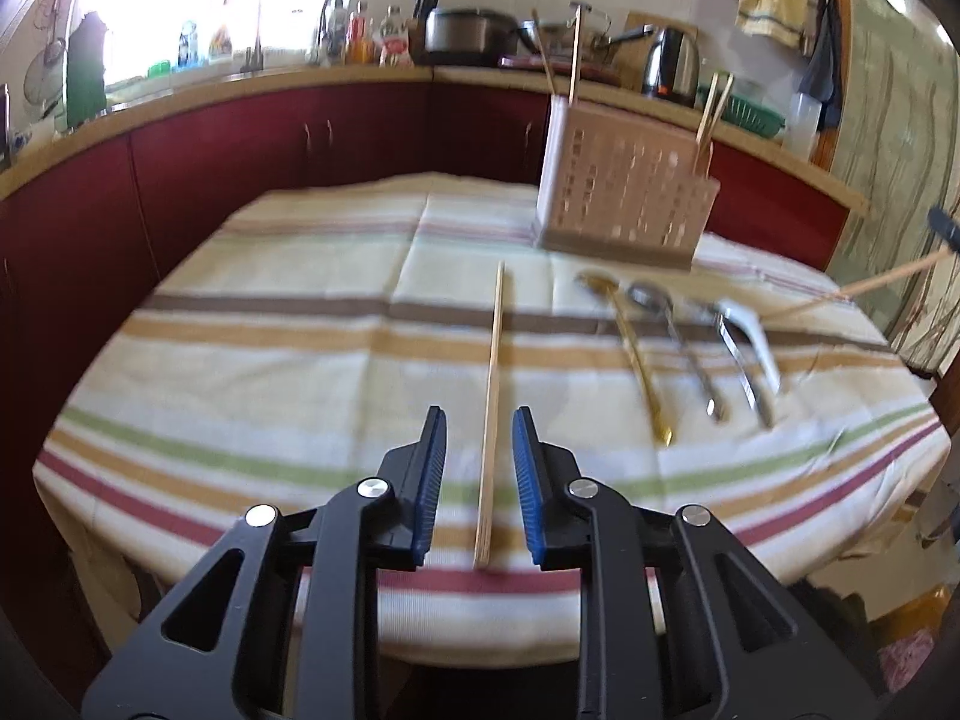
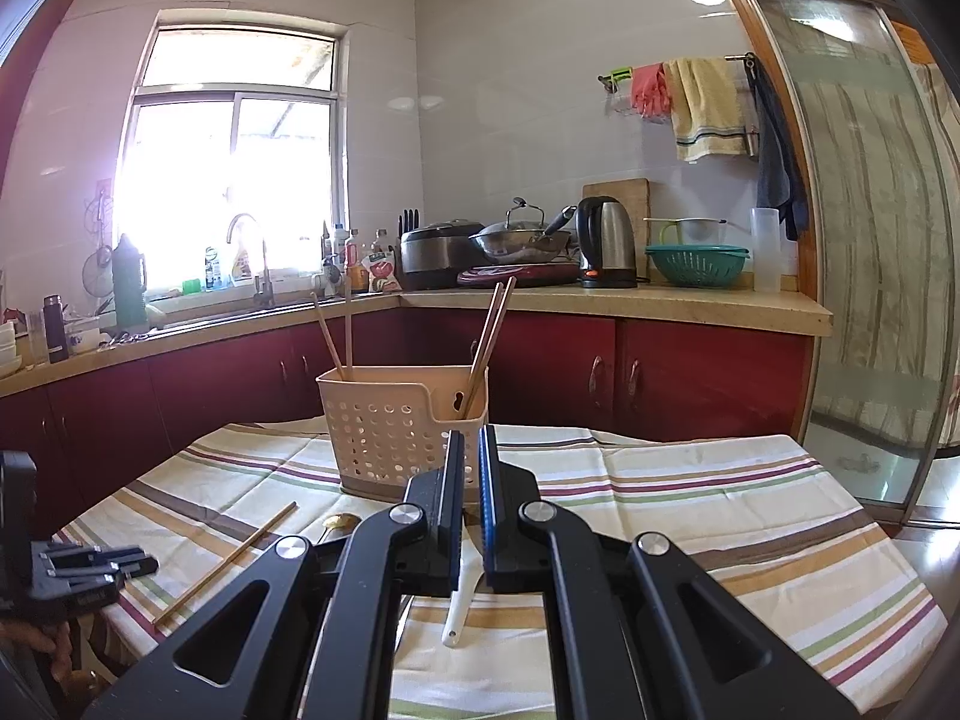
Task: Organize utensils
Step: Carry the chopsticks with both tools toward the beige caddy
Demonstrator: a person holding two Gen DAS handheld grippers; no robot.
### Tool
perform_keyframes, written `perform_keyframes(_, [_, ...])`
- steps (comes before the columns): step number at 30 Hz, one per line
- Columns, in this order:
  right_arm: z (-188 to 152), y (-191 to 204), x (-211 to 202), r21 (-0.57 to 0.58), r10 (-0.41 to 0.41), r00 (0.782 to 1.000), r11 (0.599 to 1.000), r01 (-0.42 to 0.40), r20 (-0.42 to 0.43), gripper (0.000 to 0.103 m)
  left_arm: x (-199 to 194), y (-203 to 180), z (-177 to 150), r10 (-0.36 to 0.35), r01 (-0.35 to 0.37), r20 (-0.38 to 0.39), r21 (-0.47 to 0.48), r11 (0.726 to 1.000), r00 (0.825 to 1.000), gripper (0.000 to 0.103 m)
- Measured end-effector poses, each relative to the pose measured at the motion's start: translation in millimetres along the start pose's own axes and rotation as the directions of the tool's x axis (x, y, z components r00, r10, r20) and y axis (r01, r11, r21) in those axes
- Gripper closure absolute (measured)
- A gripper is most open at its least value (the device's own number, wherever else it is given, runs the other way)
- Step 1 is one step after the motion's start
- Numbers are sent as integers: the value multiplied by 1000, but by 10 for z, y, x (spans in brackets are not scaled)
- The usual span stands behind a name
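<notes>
On the striped tablecloth (image 1: pixel 252 372), near to far:

My left gripper (image 1: pixel 479 480): jaws spread apart, holding nothing; the blue pads (image 1: pixel 433 480) stand on either side of a chopstick.

Loose chopstick (image 1: pixel 492 420): it lies on the cloth and runs straight away from me between my left jaws, touching neither pad as far as I can see; its near end sits close to the table edge.

My right gripper (image 2: pixel 471 504): jaws nearly together with only a narrow slit between them; I cannot tell whether anything is pinched there.

White spoon (image 2: pixel 461 606): lies on the cloth directly under my right jaws, handle toward me.

Row of utensils: right of the loose chopstick lie a gold spoon (image 1: pixel 636 354), a metal spoon (image 1: pixel 684 348) and more metal cutlery, blurred.

Utensil basket (image 2: pixel 399 426): stands upright farther back on the table, beyond all the loose pieces, with two chopsticks (image 2: pixel 336 330) in its left end and two more (image 2: pixel 489 342) in its right.
</notes>
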State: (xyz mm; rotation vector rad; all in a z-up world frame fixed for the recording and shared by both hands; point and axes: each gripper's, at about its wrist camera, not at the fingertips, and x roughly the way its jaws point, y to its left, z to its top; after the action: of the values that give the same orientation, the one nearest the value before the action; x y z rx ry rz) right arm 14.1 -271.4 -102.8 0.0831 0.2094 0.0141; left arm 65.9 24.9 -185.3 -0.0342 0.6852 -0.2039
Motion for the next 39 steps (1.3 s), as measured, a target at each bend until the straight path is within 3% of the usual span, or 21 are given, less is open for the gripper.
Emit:
perform_keyframes(14, [-4,-2,-42,6,4,1000,1000,-4,11,98,62,-29,-335,2,1,-99,32,999,995,82])
perform_keyframes(18, [0,2,-46,7,6,1000,1000,-6,13,98,56,-24,-337,14,-10,-100,36,999,995,97])
perform_keyframes(22, [7,0,-50,9,7,1000,1000,-7,15,98,49,-9,-339,3,1,-98,33,999,995,97])
perform_keyframes(32, [47,9,-71,10,9,1000,1000,-9,25,98,-238,-31,-85,27,-28,10,72,997,1000,97])
perform_keyframes(39, [62,27,-61,7,13,1000,1000,-13,22,98,-330,-11,17,29,-32,45,66,997,999,97])
